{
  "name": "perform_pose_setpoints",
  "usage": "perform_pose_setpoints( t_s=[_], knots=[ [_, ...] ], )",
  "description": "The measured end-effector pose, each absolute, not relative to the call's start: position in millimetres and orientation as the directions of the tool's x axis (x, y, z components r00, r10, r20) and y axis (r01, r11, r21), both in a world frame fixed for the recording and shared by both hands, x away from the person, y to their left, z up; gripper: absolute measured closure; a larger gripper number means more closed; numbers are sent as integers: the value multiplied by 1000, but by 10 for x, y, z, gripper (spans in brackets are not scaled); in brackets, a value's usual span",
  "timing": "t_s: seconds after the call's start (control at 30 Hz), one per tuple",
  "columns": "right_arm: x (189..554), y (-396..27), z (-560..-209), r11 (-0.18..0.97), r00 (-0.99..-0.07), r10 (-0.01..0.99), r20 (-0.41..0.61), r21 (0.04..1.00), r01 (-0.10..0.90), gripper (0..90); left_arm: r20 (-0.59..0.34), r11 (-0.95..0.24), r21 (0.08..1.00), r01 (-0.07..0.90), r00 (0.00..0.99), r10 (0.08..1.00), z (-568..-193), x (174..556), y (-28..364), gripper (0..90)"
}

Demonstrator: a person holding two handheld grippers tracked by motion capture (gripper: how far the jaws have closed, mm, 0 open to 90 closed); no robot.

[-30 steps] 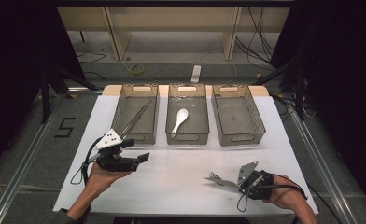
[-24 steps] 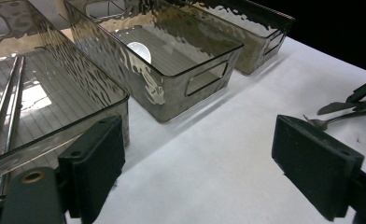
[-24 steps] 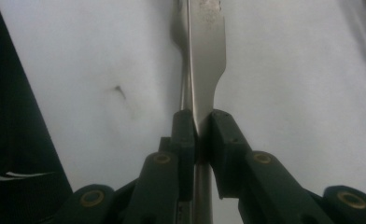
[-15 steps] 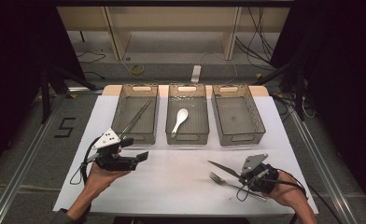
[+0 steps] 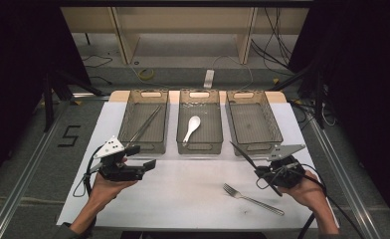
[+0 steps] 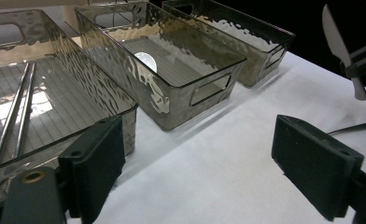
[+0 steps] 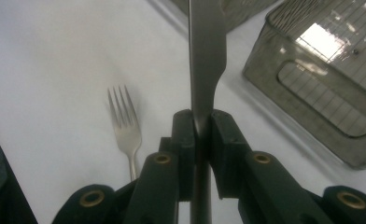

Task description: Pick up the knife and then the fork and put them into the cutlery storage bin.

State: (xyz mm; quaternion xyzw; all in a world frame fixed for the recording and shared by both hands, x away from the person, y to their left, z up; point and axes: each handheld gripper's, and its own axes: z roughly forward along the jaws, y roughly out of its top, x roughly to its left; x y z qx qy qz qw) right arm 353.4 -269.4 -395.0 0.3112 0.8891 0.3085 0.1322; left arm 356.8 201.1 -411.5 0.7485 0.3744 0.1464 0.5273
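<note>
My right gripper (image 5: 263, 173) is shut on a steel table knife (image 5: 243, 155), gripping it near where the blade meets the handle. The knife is held off the table, its blade (image 7: 207, 56) pointing toward the front of the right-hand bin (image 5: 252, 124). A fork (image 5: 252, 198) lies flat on the white table cover just in front of and left of that gripper, and the fork (image 7: 124, 126) also lies left of the jaws in the right gripper view. My left gripper (image 5: 142, 156) stands open and empty near the left bin (image 5: 144, 124); the left gripper (image 6: 204, 172) has only table cover between its pads.
Three clear plastic bins stand in a row at the back of the table. The left bin holds metal chopsticks (image 5: 144, 125), the middle bin (image 5: 200, 144) a white spoon (image 5: 191, 128); the right bin holds nothing. White table cover (image 5: 183, 189) lies bare between the hands.
The right gripper has lifted the knife off the table and carried it up and to the right, toward the right bin. The fork stayed down. The left gripper has kept still.
</note>
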Motion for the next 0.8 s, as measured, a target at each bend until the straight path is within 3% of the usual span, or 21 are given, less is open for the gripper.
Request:
perform_pose_setpoints(
  t_s=[0.8],
  knots=[
    [4018, -2693, -3560, 457, -699, 714, 36, 733, 505, 814, -167, -127, 923, 363, 676, 717, -4086, 3445, 2075, 166]
  ],
)
